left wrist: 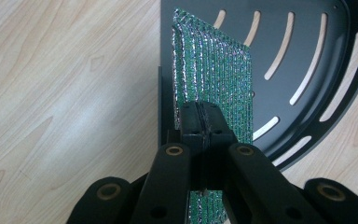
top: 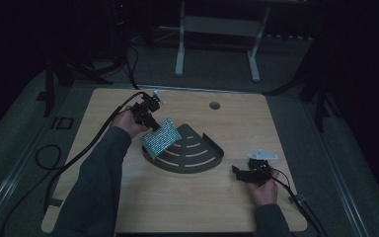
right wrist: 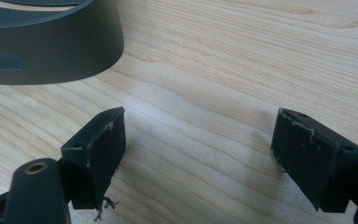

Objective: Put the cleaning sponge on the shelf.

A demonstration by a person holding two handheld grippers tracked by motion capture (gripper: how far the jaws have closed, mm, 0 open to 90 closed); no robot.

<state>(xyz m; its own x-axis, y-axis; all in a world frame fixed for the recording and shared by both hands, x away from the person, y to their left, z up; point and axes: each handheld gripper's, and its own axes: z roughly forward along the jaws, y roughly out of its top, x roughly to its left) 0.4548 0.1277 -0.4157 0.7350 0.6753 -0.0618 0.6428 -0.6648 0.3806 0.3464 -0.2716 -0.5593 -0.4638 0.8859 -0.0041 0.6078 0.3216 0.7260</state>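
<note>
Over the left part of the dark slotted tray [top: 197, 159], the left tool [top: 150, 120] held a green sparkly scrubbing pad [top: 161, 137] pinched tight by one edge, its jaws closed hard on the thin cloth. The grip sat near the pad's near end, so most of the pad hung free beyond the jaws and could be lowered into the tray without the jaws striking the rim. In the left gripper view the pad [left wrist: 213, 79] stood on edge, tilted above the tray's straight left wall [left wrist: 164, 105], with the slotted floor showing to its right; whether its far corner touched the tray could not be told.

The right tool [top: 240, 173] rested low near the desk [top: 128, 207] at the near right, well apart from the pad and just beside the tray's curved wall [right wrist: 51, 46]. Its jaws stood wide with bare wood between them, holding nothing. It appeared parked there to stay clear of the left hand's work, yet close enough to steady the tray if it slid.
</note>
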